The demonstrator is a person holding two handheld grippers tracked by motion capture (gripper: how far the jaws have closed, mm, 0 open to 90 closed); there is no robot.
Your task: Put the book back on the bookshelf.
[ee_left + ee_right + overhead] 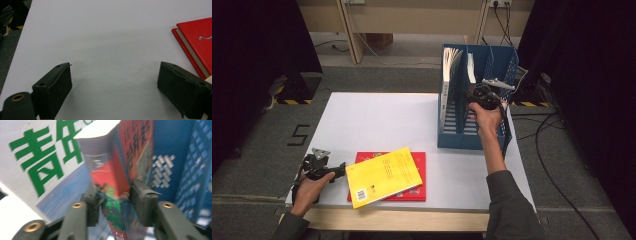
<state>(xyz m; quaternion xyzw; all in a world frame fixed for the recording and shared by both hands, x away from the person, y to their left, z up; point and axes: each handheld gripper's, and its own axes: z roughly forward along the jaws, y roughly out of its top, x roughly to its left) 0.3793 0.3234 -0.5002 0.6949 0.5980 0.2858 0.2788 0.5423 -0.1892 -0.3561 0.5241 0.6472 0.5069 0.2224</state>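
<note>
A blue file rack (451,136) stands at the table's far right with a white book (452,59) upright in a left slot. My right gripper (478,93) reaches into the rack from above. In the right gripper view its jaws (113,200) flank a red and blue book (112,177) that stands on edge beside the white book (37,157). The book looks smeared while the pads are sharp, and the pads do not seem to clamp it. My left gripper (338,171) rests open on the table, just left of a yellow book (384,176) that lies on a red book (419,161). Nothing is between its jaws (115,85).
The white table (372,120) has bare room across its left and middle. The red book's corner (197,42) lies to the right of the left jaws. Dark curtains hang at both sides, and cables run over the floor at the right.
</note>
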